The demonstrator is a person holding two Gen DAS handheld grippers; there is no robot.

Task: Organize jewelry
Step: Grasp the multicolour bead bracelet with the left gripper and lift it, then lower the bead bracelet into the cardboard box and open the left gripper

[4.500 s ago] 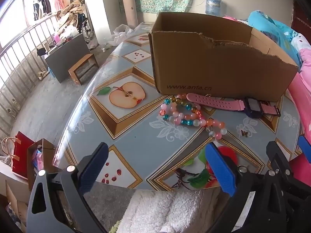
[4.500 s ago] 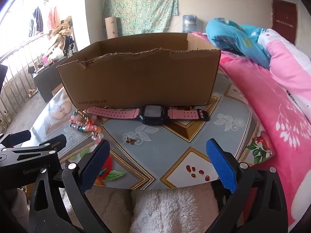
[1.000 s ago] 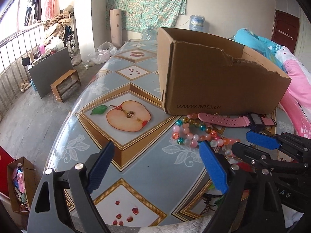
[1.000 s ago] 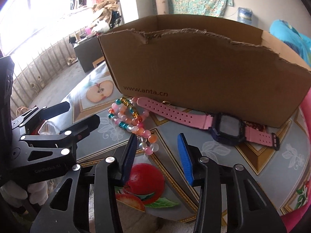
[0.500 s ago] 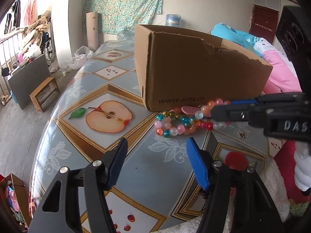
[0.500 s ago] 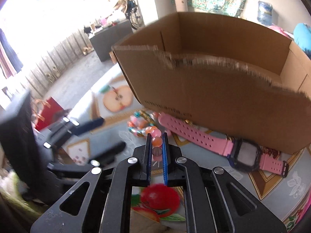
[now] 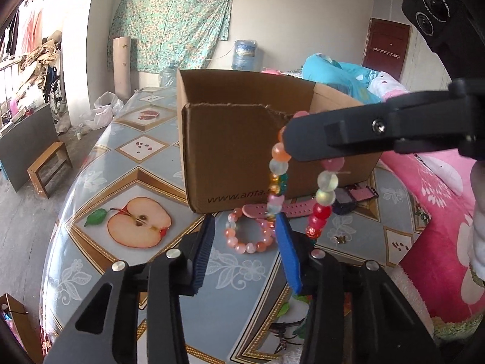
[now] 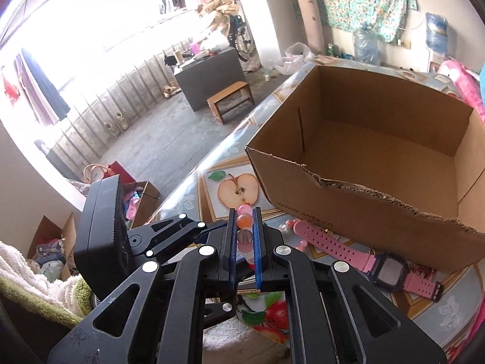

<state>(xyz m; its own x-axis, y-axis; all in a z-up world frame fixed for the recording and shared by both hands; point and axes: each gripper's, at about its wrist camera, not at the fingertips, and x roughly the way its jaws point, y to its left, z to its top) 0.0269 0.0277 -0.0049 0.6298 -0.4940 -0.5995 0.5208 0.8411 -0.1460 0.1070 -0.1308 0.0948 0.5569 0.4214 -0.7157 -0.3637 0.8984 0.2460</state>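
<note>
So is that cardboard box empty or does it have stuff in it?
Empty, as far as shows: the cardboard box is open-topped, with bare floor and walls inside.

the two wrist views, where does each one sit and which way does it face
Left wrist: on the left tongs, facing the cardboard box; the right tongs cross in, dangling a bead string.
Right wrist: on the right tongs, looking down into the box, beads clamped.
Shared: box, pink watch, apple-print table.
</note>
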